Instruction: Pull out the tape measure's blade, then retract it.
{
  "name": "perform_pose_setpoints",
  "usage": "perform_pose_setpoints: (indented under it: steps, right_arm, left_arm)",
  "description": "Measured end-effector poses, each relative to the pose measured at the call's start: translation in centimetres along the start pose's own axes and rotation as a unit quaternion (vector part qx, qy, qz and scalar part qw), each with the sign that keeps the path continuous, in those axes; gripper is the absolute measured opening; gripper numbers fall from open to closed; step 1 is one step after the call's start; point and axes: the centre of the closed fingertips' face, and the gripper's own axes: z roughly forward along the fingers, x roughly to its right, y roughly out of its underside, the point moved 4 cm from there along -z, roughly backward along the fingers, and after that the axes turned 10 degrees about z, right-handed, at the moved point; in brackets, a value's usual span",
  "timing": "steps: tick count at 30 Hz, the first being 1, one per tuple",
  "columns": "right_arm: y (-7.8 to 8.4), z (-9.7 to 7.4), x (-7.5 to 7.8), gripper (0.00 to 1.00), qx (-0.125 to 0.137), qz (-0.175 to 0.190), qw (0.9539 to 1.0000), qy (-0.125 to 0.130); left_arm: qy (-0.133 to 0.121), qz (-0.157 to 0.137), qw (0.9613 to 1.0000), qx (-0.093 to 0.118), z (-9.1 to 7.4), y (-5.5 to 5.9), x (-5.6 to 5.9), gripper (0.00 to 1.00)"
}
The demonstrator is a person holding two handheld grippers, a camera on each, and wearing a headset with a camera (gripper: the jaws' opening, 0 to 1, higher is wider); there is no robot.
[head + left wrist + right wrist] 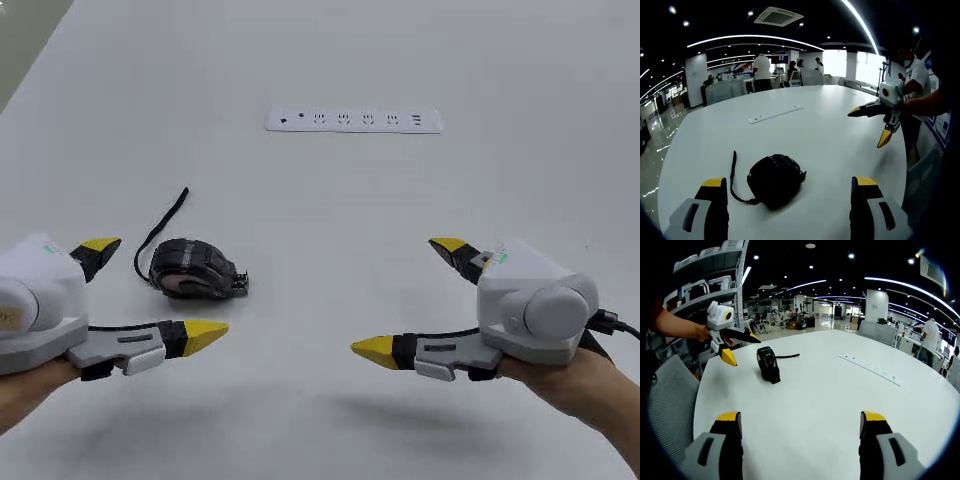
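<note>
- Tape measure (195, 270): a dark, rounded case lying on the left half of the white bench (330, 200), nearer the person's edge than the far one. The blade is drawn in, with a small end piece at the case's right side.
- Strap (160, 228): a thin black cord that curls off the case's left side and runs toward the far edge, flat on the bench.
- Left gripper (165, 286): held above the bench by the near left edge. Its yellow-tipped fingers (200, 335) are spread wide with nothing between them. In the left gripper view the tape measure lies ahead of the gap between them, untouched.
- Right gripper (397, 295): held above the right half of the bench, well apart from the tape measure. Its fingers are also spread wide and grip nothing. It points inward toward the left gripper.
- Power strip (352, 120): white and long, lying flat toward the far edge, roughly mid-bench, well apart from the tape measure and both grippers.
- Hands: each holds its gripper from behind, at the near corners.
</note>
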Motion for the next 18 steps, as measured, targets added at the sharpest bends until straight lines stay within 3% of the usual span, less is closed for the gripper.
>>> perform_pose_setpoints:
  steps: [7, 18]
  right_arm:
    - [0.5, -0.6, -0.3, 1.0, 0.003, 0.002, 1.0, -0.006]
    - [1.3, -1.8, -0.9, 1.0, 0.006, 0.012, 0.9999, -0.004]
  left_arm:
    - [0.005, 0.008, 0.9999, 0.004, -0.8, 0.2, 0.8, 1.0]
    - [-0.005, 0.002, 0.9999, 0.015, -2.1, 0.8, 1.0, 1.0]
